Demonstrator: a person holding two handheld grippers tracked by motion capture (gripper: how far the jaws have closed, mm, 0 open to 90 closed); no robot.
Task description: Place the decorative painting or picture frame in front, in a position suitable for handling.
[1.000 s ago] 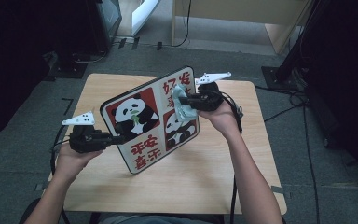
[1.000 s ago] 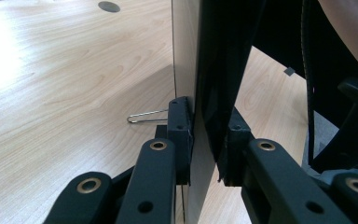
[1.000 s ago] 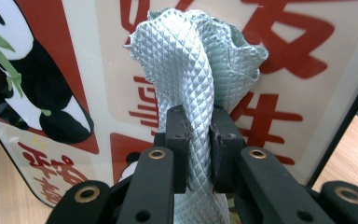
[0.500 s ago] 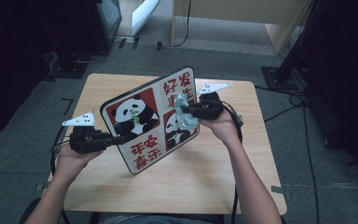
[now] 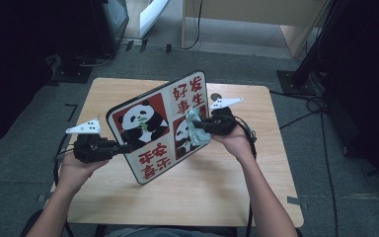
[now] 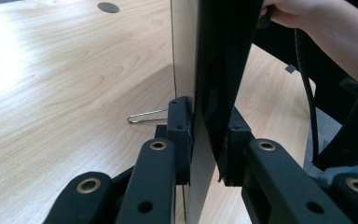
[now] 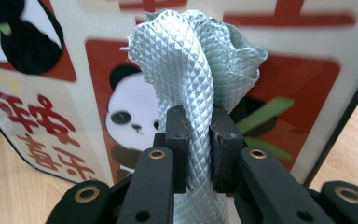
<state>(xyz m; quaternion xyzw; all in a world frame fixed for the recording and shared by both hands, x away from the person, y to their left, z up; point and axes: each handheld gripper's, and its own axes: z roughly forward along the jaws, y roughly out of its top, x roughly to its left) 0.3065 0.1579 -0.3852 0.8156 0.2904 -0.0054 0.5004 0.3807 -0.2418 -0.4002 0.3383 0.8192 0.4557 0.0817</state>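
On the desk [image 5: 256,197], bare wood lies toward 6 o'clock of the tilted board [image 5: 160,126]; left hand-held gripper [image 5: 123,147] clamps its edge, right hand-held gripper [image 5: 201,129] pinches a cloth [image 5: 195,127], seemingly against its face.

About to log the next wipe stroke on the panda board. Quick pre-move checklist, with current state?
1. Left claw clamped on the panda board edge: ok.
2. Right claw pinching the cloth: ok.
3. Cloth against the printed face: ok, bunched over the small panda in the high view.
4. Board tilted up, lower corner on the table: ok.
5. Wire clip lying on the table behind the board, clear of the stroke: cannot tell.
6. Cable clear of the board: cannot tell.
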